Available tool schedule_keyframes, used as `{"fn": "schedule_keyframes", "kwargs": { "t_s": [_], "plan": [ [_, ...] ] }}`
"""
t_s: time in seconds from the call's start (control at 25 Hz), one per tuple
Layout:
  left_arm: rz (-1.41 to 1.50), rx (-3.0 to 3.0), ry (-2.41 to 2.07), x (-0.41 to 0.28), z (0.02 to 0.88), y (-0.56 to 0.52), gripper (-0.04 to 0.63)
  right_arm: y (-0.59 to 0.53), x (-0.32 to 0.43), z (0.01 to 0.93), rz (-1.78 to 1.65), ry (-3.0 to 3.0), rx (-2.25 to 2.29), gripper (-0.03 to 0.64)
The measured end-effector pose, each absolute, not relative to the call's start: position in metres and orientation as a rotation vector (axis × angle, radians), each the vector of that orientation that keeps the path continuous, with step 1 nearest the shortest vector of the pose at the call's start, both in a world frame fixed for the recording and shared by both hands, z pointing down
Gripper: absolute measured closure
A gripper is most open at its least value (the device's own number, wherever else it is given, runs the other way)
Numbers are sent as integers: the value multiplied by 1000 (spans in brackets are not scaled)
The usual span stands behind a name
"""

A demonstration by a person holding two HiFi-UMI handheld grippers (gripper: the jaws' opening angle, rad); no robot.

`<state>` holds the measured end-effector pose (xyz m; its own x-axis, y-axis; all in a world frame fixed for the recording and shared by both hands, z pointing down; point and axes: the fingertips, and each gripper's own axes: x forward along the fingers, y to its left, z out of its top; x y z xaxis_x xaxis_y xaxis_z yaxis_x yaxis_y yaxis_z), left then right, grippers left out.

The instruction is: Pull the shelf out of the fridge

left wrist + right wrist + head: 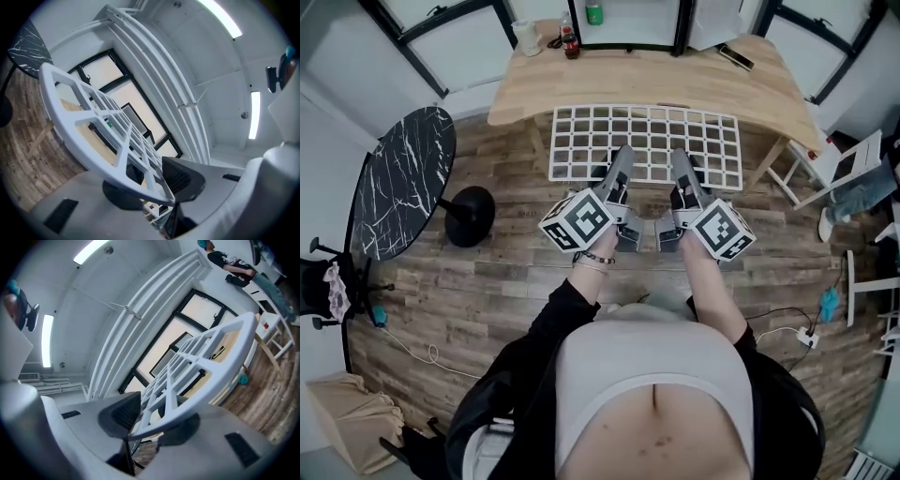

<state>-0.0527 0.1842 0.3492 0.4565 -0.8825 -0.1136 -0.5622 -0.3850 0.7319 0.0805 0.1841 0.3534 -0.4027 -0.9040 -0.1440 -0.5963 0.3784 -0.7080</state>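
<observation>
Left tool (621,161) and right tool (682,161) each pinch the shelf (647,109) at its near edge; held so narrowly, its far end could droop and strike the worktop (675,80).

No text is legible: labels on the dark red-capped bottle (571,42) and green bottle (594,12) are too small; the cubes on the left gripper (621,169) and right gripper (684,171) show only black-and-white square markers.

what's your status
Left gripper and right gripper shut on shelf. Shelf held over floor. Table just ahead.
</observation>
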Motion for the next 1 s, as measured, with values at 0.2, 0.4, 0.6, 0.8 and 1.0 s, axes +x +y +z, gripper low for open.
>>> {"fn": "schedule_keyframes", "kwargs": {
  "t_s": [0.2,0.4,0.6,0.8,1.0],
  "plan": [
    [-676,2083,-1219,-47,340,184,471,183,82,342,-767,2151,-1250,482],
    [-696,2085,-1230,-32,334,183,470,179,99,335,-746,2172,-1256,482],
    [-696,2078,-1239,-27,336,183,471,179,104,339,-752,2182,-1258,479],
    [-688,2085,-1248,-26,335,185,471,182,104,337,-753,2179,-1245,477],
    [-686,2094,-1236,-20,334,189,470,187,110,339,-740,2177,-1267,474]
  ]
}}
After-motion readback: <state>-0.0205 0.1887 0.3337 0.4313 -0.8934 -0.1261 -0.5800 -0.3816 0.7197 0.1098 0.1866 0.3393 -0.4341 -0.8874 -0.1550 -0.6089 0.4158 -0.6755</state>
